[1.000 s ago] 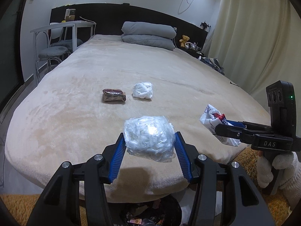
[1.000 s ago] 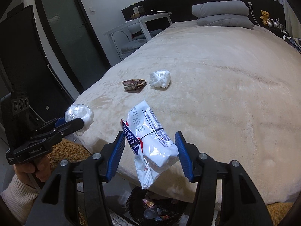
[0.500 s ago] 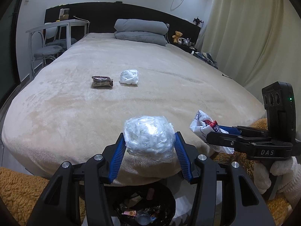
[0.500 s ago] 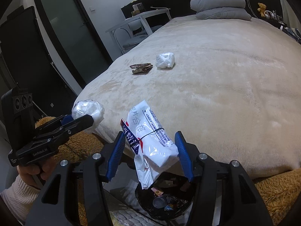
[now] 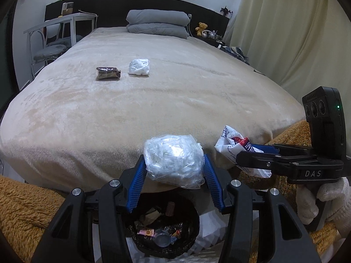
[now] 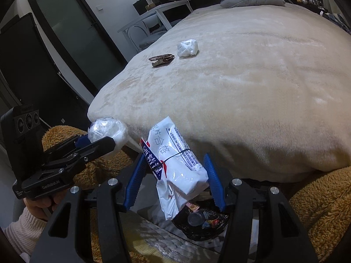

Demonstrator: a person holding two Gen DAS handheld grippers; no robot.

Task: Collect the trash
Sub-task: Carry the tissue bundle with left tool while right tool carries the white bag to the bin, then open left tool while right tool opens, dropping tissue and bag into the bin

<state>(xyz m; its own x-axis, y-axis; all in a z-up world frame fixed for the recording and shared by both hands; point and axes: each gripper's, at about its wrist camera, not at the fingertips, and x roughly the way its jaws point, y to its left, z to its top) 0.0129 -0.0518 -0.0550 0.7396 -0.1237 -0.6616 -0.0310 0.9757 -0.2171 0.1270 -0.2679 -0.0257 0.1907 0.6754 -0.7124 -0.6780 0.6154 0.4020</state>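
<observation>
Left wrist view: the left claw [image 5: 174, 172] is clamped on a crumpled clear plastic bag [image 5: 174, 161], its blue pads pressed against both sides of the bundle, which hangs past the foot edge of the bed [image 5: 153, 109] above a black trash bin [image 5: 162, 225] on the floor; the bin already holds wrappers and a small cup. To the right in that view, the right claw [image 5: 248, 153] is clamped on a white printed wrapper [image 5: 232, 141] with red and blue markings, carried by a hand in a white glove [image 5: 324, 199] just off the bed's foot edge. Right wrist view: the same wrapper [image 6: 175, 164] sits between the right claw's pads, its lower end drooping over the bin [image 6: 204, 221], while the left claw with its plastic bag [image 6: 107, 131] appears at the left near the bed's foot corner. Two more pieces lie side by side on the beige bedcover, well apart from its foot edge and toward its left side: a brown foil wrapper [image 5: 108, 73] and a small white plastic bundle [image 5: 139, 66]. Grey pillows [image 5: 156, 23] are stacked at the head of the bed.
</observation>
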